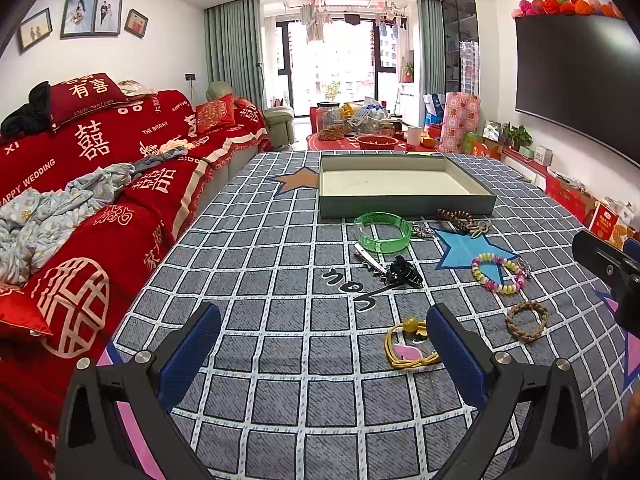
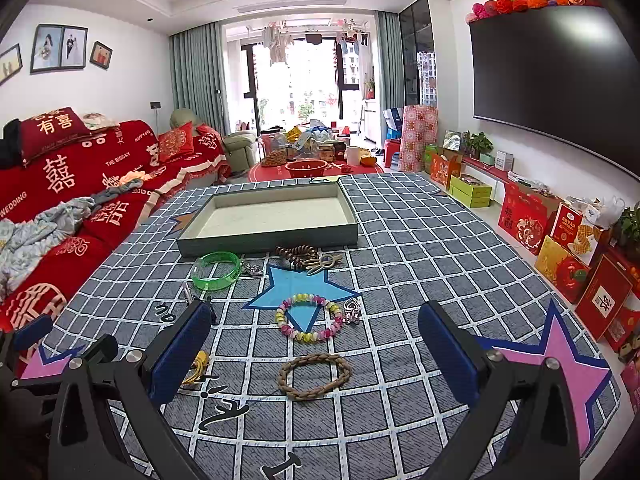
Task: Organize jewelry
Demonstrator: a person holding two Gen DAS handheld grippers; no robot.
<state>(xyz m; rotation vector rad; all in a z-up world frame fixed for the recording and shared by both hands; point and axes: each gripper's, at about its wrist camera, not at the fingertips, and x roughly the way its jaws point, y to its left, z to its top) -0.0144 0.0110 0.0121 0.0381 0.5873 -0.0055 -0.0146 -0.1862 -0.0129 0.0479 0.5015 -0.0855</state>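
Black hair claw (image 1: pixel 405 273) shows only from the left gripper (image 1: pixel 324 332); both grippers' (image 2: pixel 314 330) jaws gape empty.

you are in a home living room: a red-covered sofa (image 1: pixel 120 168), framed photos (image 1: pixel 92 14) on the wall, a wall tv (image 2: pixel 560 88), green curtains (image 1: pixel 232 52) and laundry (image 1: pixel 316 20) on the balcony.

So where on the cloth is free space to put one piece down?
The shallow tray holds nothing. The checked cloth is bare right of the tray and between the left gripper jaws. It is crowded from the green bangle down to the braided bracelet.
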